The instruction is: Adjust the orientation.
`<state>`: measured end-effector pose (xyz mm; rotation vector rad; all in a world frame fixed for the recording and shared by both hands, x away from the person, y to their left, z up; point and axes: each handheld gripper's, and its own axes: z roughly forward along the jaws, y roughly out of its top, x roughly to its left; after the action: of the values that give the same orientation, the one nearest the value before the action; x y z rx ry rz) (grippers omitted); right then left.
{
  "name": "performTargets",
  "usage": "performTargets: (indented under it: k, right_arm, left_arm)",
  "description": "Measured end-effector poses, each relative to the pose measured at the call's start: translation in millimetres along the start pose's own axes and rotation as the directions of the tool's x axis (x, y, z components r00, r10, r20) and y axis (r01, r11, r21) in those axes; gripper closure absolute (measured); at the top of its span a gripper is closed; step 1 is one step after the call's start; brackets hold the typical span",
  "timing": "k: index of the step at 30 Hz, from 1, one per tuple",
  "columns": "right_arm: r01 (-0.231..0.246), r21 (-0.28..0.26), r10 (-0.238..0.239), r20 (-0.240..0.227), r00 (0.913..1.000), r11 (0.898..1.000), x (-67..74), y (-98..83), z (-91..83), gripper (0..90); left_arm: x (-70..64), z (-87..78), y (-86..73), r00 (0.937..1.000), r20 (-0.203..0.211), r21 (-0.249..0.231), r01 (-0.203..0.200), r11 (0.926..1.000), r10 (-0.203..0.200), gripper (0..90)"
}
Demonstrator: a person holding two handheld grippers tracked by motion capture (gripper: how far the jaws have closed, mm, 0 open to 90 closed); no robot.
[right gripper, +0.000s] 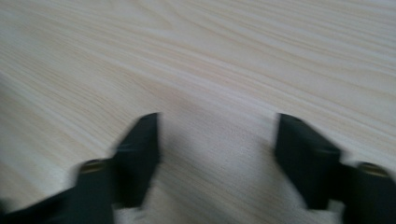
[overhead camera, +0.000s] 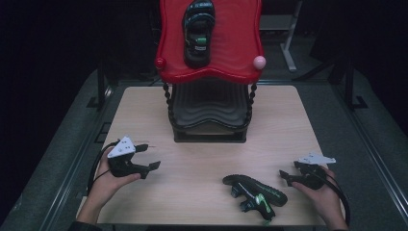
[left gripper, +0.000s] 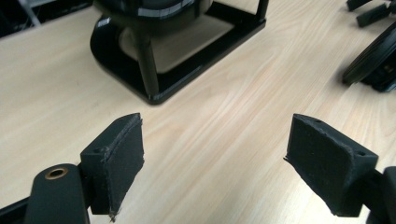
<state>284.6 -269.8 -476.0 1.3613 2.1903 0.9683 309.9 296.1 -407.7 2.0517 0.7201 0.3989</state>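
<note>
A black shoe with green marks (overhead camera: 255,192) lies on its side near the front of the wooden table (overhead camera: 279,125); its sole edge also appears (left gripper: 373,60). Its mate (overhead camera: 198,31) rests on the red top shelf (overhead camera: 231,57) of a two-tier rack. My left gripper (overhead camera: 150,156) is low over the table's left side, open, with bare wood between its pads (left gripper: 215,144). Just right of the lying shoe, my right gripper (overhead camera: 288,171) points left toward it; its jaws stand apart over bare wood (right gripper: 217,149), slightly blurred.
The rack's black lower shelf (overhead camera: 209,108) and base (left gripper: 154,88) stand at the table's back centre, ahead of my left gripper. Dark floor surrounds the table, with metal rails along both sides. The right gripper's tips appear far off (left gripper: 369,11).
</note>
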Motion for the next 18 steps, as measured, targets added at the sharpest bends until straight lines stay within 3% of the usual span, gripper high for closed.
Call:
performTargets:
  k: [1, 2, 3, 4, 6, 8, 10, 14, 18]
  right_arm:
    - [0.000, 0.000, 0.000, 0.000, 1.0000, 1.000, 0.0, 0.0, 0.0, 40.5]
    - [-0.004, 0.005, 0.004, -0.016, 0.9999, 1.000, -0.6, 1.1, -2.2, 53.7]
    - [-0.004, 0.005, 0.004, -0.016, 0.9999, 1.000, -0.6, 1.1, -2.2, 53.7]
    - [-0.006, 0.007, 0.007, -0.046, 0.9989, 1.000, -1.0, 1.2, -3.7, 63.6]
    - [-0.002, 0.011, 0.002, -0.051, 0.9987, 1.000, -0.8, 1.5, -4.6, 67.6]
    - [0.013, 0.001, -0.013, -0.061, 0.9981, 1.000, 0.1, 3.5, -8.7, 78.0]
    - [0.016, -0.016, -0.017, -0.079, 0.9968, 1.000, 1.5, 8.1, -17.3, 89.9]
    - [0.022, -0.017, -0.024, -0.104, 0.9943, 1.000, 5.5, 15.1, -27.5, 90.0]
    - [0.031, -0.049, -0.039, -0.157, 0.9868, 0.998, 13.4, 21.7, -37.5, 90.0]
  left_arm:
    - [0.2, 1.5, -3.4, 1.0000, -0.006, 0.007, 0.007, 1.0000, -0.007, 18.0]
    - [0.6, 3.0, -6.6, 0.9999, -0.007, 0.014, 0.015, 0.9998, -0.014, 18.0]
    - [1.2, 4.4, -9.8, 0.9998, -0.008, 0.024, 0.019, 0.9995, -0.019, 18.0]
    - [1.5, 5.8, -13.9, 0.9997, -0.011, 0.034, 0.024, 0.9991, -0.024, 18.0]
    - [2.5, 7.4, -20.2, 0.9995, -0.012, 0.042, 0.028, 0.9987, -0.028, 18.0]
    - [3.1, 9.7, -27.0, 0.9991, -0.019, 0.060, 0.040, 0.9974, -0.039, 18.0]
    - [3.4, 15.0, -36.7, 0.9991, -0.036, 0.119, 0.027, 0.9925, -0.023, 18.0]
    - [5.7, 21.3, -43.3, 0.9993, -0.038, 0.172, 0.014, 0.9851, -0.007, 18.0]
    - [8.9, 24.7, -46.0, 0.9985, -0.054, 0.183, 0.020, 0.9828, -0.010, 18.0]
